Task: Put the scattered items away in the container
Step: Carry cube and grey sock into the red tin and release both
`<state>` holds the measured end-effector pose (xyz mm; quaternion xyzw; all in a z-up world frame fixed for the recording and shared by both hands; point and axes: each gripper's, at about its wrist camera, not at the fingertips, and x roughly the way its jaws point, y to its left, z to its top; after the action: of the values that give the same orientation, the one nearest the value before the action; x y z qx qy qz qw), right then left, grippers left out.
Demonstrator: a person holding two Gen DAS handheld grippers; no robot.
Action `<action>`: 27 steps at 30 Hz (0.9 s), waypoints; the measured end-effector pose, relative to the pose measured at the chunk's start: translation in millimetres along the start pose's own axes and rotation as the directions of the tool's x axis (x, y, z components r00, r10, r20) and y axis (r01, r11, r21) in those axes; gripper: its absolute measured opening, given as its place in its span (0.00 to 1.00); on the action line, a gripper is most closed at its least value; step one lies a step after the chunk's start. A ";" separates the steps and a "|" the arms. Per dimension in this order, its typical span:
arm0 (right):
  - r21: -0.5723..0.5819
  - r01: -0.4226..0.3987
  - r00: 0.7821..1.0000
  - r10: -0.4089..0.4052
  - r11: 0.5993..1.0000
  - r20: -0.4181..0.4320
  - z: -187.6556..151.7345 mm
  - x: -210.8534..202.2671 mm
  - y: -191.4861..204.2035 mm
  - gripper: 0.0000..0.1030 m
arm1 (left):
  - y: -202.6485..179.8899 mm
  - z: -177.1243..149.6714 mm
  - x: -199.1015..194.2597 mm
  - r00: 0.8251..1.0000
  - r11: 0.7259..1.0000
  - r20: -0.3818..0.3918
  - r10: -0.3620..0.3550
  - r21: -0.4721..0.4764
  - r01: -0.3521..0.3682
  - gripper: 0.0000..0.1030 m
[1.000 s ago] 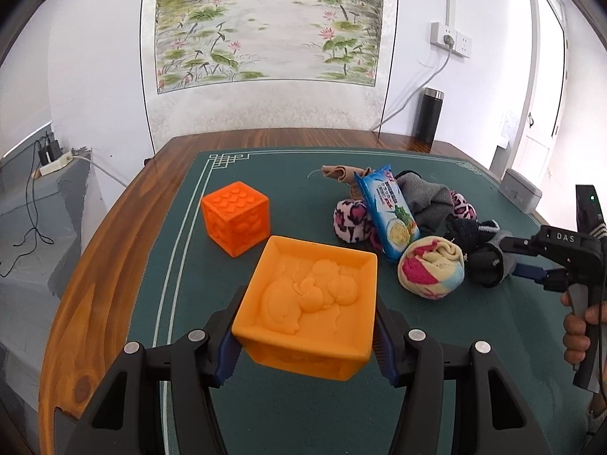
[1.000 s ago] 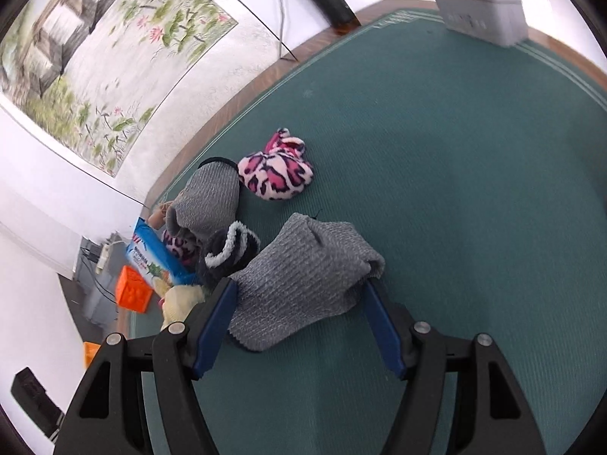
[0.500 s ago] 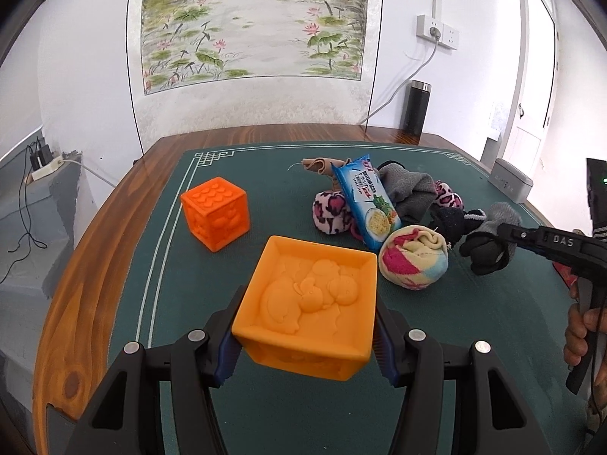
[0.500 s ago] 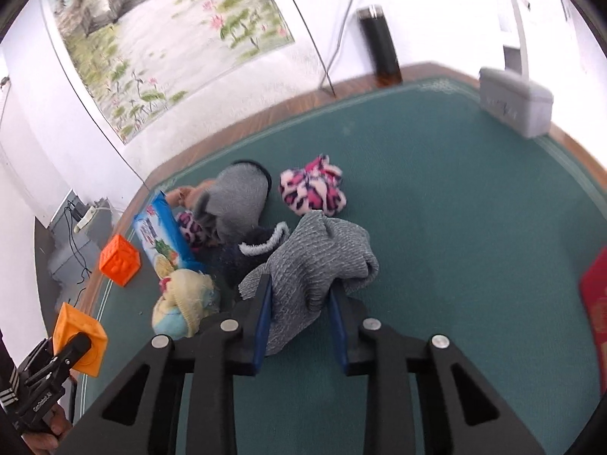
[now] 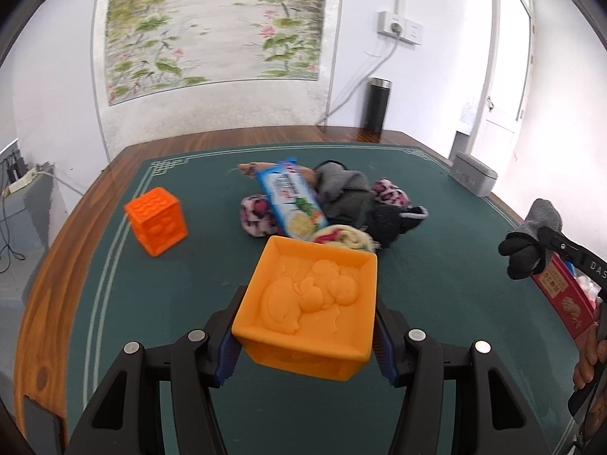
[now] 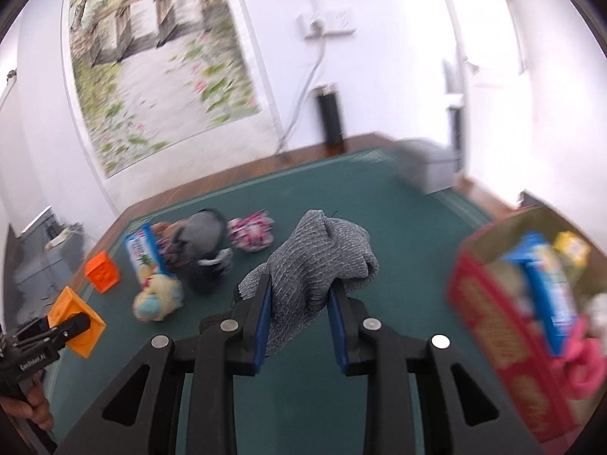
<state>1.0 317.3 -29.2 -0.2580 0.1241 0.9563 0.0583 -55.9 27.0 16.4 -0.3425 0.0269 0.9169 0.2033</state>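
Lifted off the green mat since a second ago, the grey sock (image 6: pixel 322 261) now hangs clenched between the blue pads of the right gripper (image 6: pixel 299 303), whose jaws were spread wide around it before; both views have swung toward the red container (image 6: pixel 508 326), which had been out of sight. The left gripper (image 5: pixel 303 341) holds its grasp unchanged on the light-orange embossed cube (image 5: pixel 309 303), pads pressed to two opposite sides, the cube clear of the mat.

In the left wrist view the cube fills the centre. At 12 o'clock from it, just beyond its far edge, lies the pile: a rolled yellow-and-pink sock (image 5: pixel 347 237), a black sock with pale trim (image 5: pixel 394 222), a blue snack packet (image 5: pixel 292 201) whose print is too blurred to read, a dark grey sock (image 5: pixel 341 189) and two pink leopard-print rolls (image 5: pixel 258 218). A darker orange cube (image 5: pixel 157 220) stands alone at 10 o'clock. At 3 o'clock the right gripper's black arm bears the white letters "DAS" and carries the sock; the red container's patterned wall sits just below it, its lettering unreadable. A grey box (image 5: pixel 474 174) rests at 2 o'clock near the mat's edge.

In the right wrist view the container lies at 3 o'clock, already holding a blue packet and pink cloth.
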 end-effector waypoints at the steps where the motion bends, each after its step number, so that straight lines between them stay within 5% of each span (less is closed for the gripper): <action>1: 0.007 0.017 1.000 -0.017 1.000 0.013 -0.1 -8.5 -10.5 0.30 | -7.2 0.8 1.3 1.000 1.000 -0.002 -0.012 0.006 0.012 0.58; 16: 0.156 0.270 0.951 -0.289 0.950 0.112 -8.1 -106.7 -150.4 0.30 | -145.7 20.4 17.1 0.978 0.971 -0.025 -0.208 0.117 0.209 0.58; 27: 0.187 0.305 0.937 -0.329 0.934 0.115 -13.2 -117.8 -182.8 0.31 | -275.1 48.2 27.1 0.924 0.896 -0.042 -0.380 0.232 0.379 0.58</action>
<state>140.8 484.2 -18.3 -0.1991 0.1555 0.9367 0.2424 3.5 297.6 60.6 -0.3125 0.0679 0.8506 0.4174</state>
